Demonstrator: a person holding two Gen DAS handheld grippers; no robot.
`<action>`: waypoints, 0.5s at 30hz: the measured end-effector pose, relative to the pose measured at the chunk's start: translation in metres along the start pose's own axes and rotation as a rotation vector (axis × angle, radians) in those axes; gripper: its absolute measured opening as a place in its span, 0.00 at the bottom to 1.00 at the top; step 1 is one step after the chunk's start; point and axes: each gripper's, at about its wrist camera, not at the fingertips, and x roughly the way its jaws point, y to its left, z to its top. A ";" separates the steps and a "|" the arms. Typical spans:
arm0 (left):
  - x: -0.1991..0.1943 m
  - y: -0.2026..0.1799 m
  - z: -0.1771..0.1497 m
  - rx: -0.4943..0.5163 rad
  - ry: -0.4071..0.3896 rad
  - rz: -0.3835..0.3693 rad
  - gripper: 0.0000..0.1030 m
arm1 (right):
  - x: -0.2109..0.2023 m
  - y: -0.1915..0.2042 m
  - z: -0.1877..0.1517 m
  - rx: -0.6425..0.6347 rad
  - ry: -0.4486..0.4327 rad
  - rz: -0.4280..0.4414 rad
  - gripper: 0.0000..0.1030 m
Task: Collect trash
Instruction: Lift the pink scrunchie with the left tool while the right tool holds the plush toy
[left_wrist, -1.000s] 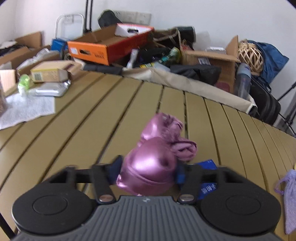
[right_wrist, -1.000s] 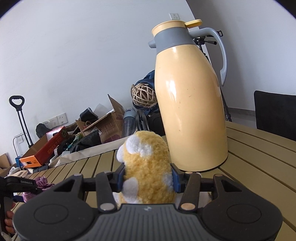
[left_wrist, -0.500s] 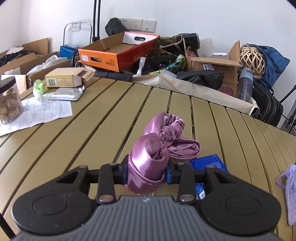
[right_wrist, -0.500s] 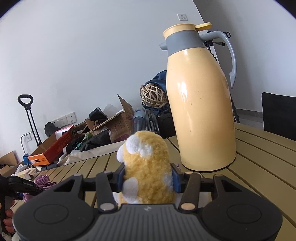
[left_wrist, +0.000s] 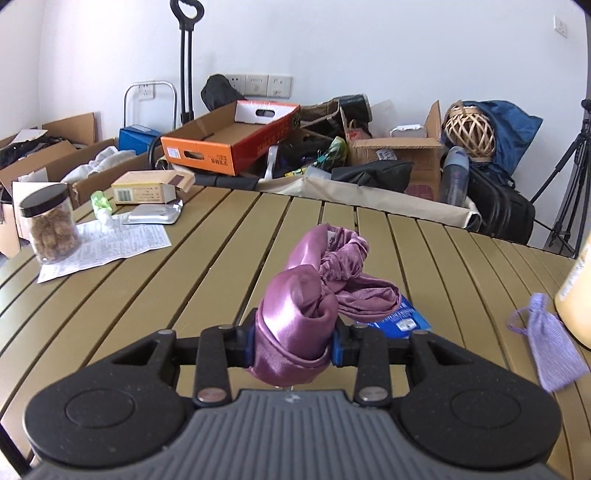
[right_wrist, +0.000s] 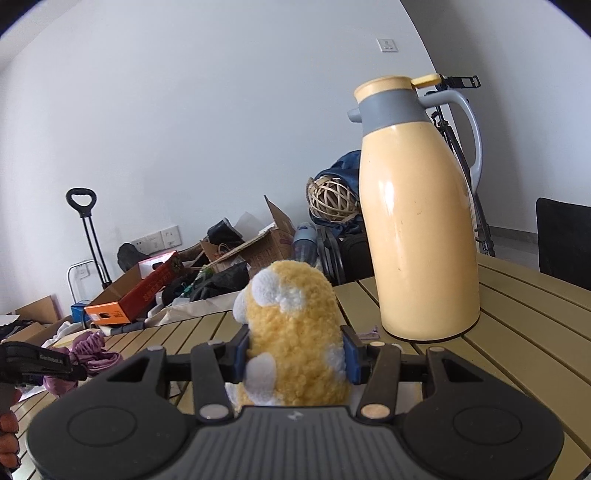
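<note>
My left gripper (left_wrist: 293, 341) is shut on a pink satin scrunchie cloth (left_wrist: 299, 314), which hangs lifted above the slatted table (left_wrist: 207, 258). A blue packet (left_wrist: 400, 317) lies on the table just beyond it. My right gripper (right_wrist: 293, 356) is shut on a fluffy yellow-and-white plush toy (right_wrist: 291, 325), held above the table in front of a tall yellow thermos (right_wrist: 417, 221). In the right wrist view the left gripper (right_wrist: 37, 363) and its pink cloth (right_wrist: 90, 350) show at the far left, with part of a hand below.
On the table's left lie a printed paper sheet (left_wrist: 103, 247), a jar of snacks (left_wrist: 50, 221), a foil pack (left_wrist: 153, 214) and a small box (left_wrist: 147, 188). A lilac drawstring pouch (left_wrist: 550, 343) lies at right. Cardboard boxes and bags crowd the floor behind.
The left gripper squeezed tighter on the pink cloth and lifted it off the table, pulling back. The right gripper with the plush toy shifted left, away from the thermos.
</note>
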 end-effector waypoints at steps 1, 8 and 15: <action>-0.007 0.001 -0.002 0.001 -0.005 -0.003 0.35 | -0.004 0.001 0.000 -0.003 -0.004 0.005 0.46; -0.055 0.003 -0.019 0.013 -0.040 -0.032 0.35 | -0.037 0.005 -0.007 -0.020 -0.007 0.042 0.46; -0.100 0.000 -0.043 0.039 -0.067 -0.071 0.35 | -0.071 0.013 -0.018 -0.064 0.001 0.071 0.46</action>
